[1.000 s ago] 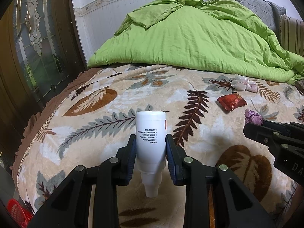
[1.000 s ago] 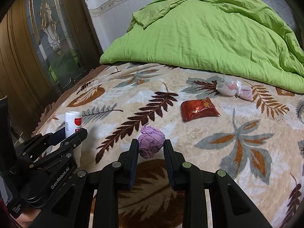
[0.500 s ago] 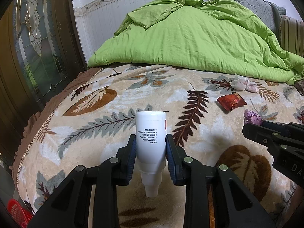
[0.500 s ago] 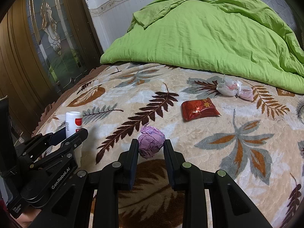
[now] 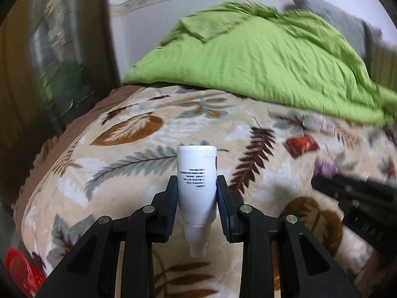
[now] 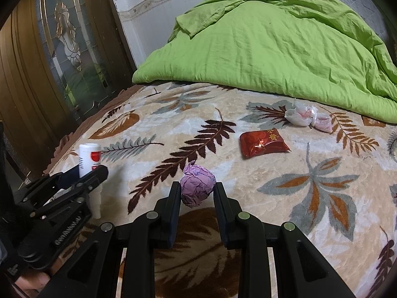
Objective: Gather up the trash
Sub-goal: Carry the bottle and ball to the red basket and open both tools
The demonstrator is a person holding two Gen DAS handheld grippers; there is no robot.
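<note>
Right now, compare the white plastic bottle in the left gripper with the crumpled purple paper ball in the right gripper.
The white plastic bottle is smooth, rigid and tall, with printed text; the crumpled purple paper ball is wrinkled, round and unprinted. The bottle hangs nozzle-down, standing well above the left gripper; the ball barely tops the right gripper. Both are clamped between fingers above the leaf-patterned blanket.

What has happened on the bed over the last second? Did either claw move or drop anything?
The left gripper, clamped on the white bottle, has started lifting it off the blanket; its view is now blurred. The right gripper stayed put, pinching the purple paper ball. The red packet and white wrappers lie as before.
</note>
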